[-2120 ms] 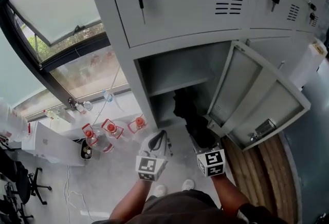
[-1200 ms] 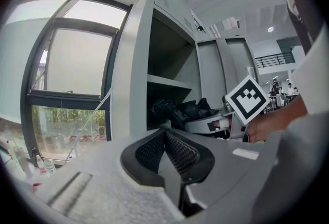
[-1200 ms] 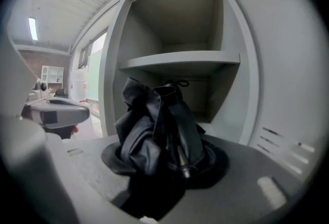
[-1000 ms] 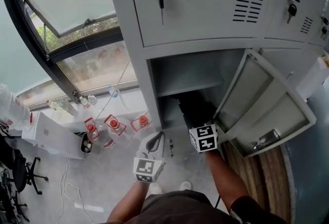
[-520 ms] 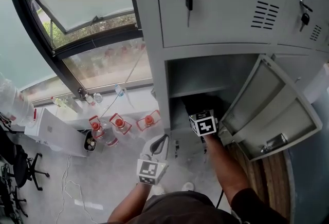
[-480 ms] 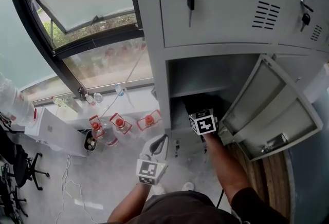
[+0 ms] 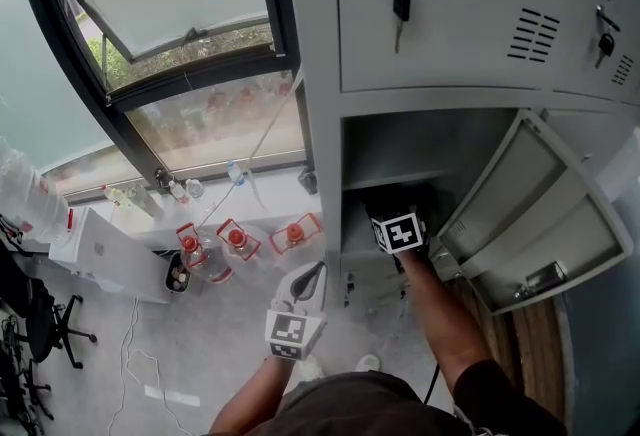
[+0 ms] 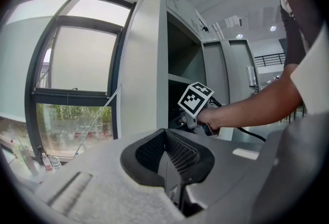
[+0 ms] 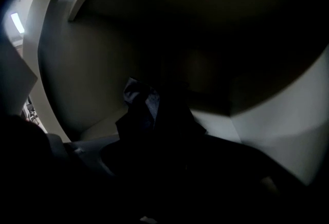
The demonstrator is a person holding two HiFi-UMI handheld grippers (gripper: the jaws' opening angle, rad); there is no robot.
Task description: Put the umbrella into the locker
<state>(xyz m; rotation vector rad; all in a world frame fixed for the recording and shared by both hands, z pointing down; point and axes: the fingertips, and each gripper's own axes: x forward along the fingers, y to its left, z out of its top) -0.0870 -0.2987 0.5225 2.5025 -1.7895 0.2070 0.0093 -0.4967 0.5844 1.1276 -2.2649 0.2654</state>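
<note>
Since my right gripper [image 7: 398,224] is inside the open lower compartment of the locker [image 7: 322,124], the head view gives only its marker cube and my forearm; the jaws are hidden past the frame. Its own view is very dark and the pads can barely be made out. They stand wide, clamped on the bulky black umbrella [image 9: 146,110], whose folded fabric rises from between them toward the back wall, below the shelf [image 7: 398,174]. Whether the umbrella rests on the compartment floor I cannot tell. My left gripper [image 8: 167,153] hangs outside, jaws together on nothing; only its view shows the right gripper side-on at the opening. The door [image 7: 540,214] stands swung wide.
</note>
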